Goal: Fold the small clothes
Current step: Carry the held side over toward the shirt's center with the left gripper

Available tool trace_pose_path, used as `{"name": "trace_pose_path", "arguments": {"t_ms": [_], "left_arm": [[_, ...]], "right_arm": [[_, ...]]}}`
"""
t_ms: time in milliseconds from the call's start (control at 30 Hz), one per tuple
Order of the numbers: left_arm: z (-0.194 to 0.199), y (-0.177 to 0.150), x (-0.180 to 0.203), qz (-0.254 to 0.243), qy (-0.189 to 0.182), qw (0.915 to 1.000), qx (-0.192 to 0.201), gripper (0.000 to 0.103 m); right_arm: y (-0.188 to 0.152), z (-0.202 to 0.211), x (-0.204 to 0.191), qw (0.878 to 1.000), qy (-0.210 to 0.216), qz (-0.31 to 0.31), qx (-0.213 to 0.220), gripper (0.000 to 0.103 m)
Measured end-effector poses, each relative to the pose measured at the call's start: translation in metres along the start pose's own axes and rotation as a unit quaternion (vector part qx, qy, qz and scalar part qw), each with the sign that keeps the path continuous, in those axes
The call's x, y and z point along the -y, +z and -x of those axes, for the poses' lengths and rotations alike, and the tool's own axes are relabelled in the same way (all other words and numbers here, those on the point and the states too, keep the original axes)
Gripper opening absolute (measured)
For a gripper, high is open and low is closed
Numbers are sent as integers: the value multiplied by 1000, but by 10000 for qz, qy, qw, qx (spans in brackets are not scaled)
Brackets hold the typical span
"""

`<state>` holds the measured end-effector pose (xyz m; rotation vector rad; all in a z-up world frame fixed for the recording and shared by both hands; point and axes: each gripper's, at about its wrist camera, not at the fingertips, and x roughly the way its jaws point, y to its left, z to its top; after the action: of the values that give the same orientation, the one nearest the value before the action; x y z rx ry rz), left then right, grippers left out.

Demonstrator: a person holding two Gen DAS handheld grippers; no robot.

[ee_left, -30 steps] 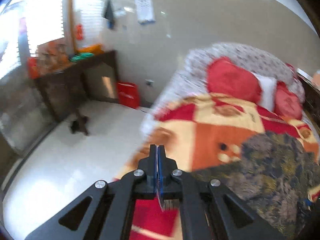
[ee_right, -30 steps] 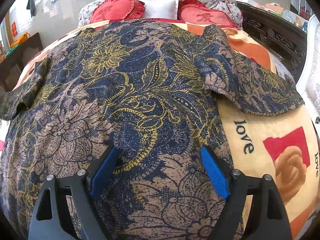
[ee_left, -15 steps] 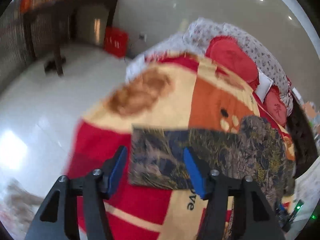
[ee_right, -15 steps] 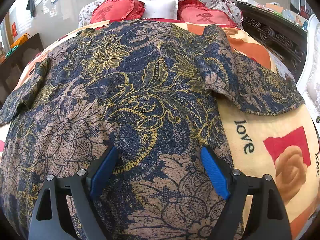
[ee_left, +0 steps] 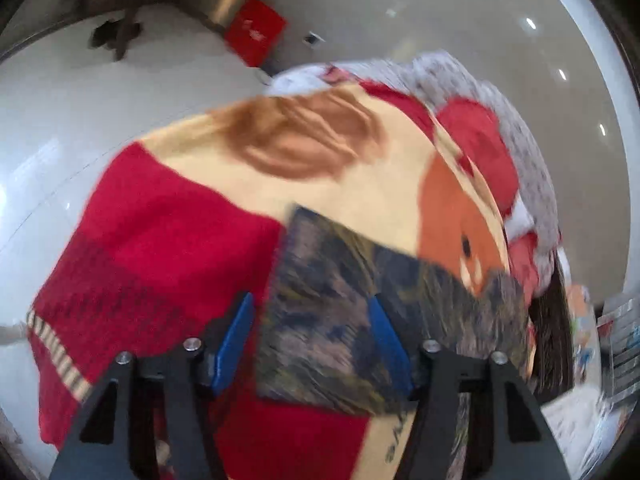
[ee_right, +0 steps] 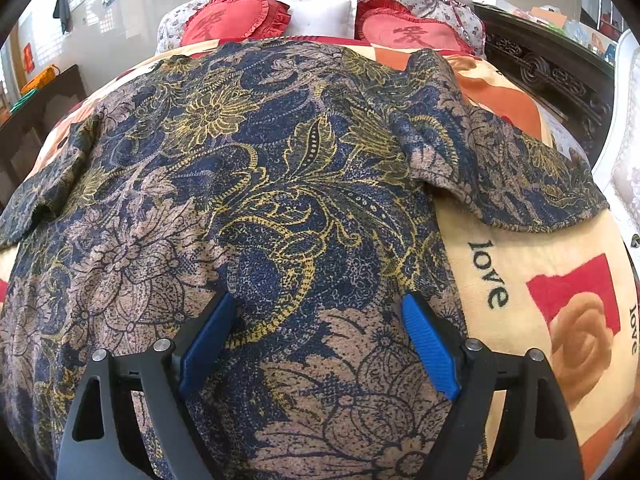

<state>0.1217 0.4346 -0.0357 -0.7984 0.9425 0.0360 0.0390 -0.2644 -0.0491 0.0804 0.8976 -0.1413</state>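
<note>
A navy, tan and gold floral short-sleeved top (ee_right: 256,184) lies spread flat on the bed, collar end toward the pillows. Its right sleeve (ee_right: 520,184) reaches out to the right. My right gripper (ee_right: 318,312) is open and empty, fingers resting on or just above the top's lower body. In the blurred left wrist view the top's left sleeve (ee_left: 340,308) lies flat on the blanket. My left gripper (ee_left: 312,320) is open and straddles the sleeve's end, holding nothing.
The bed carries a red, cream and orange blanket (ee_right: 540,280) printed with roses and "love". Heart-shaped red cushions (ee_right: 236,20) and a white pillow (ee_right: 324,16) lie at the head. A dark carved headboard (ee_right: 560,76) runs at right. White floor (ee_left: 100,100) and a red bin (ee_left: 256,32) lie left.
My left gripper opened from shut, tipped downward and came in over the top's left sleeve. The right gripper and the top stayed still.
</note>
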Motion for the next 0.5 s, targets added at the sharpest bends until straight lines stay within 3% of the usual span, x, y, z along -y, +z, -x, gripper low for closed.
{"name": "trace_pose_path", "arguments": {"t_ms": [67,167,400,500], "left_arm": [[-5,0,-4,162,-129,9997,-115,59],[-9,-1,9,-184,-24,9994,-278,60],[-14,8,2,-206,138,9992,-313,60],[-13,4,7,-193,-296,9983,-454,61]], "right_arm": [[0,0,0,10000,-12,9,0,60],[0,0,0,10000,-10,8,1,60],[0,0,0,10000,-17,11,2,60],[0,0,0,10000,-15,10,2,60]]}}
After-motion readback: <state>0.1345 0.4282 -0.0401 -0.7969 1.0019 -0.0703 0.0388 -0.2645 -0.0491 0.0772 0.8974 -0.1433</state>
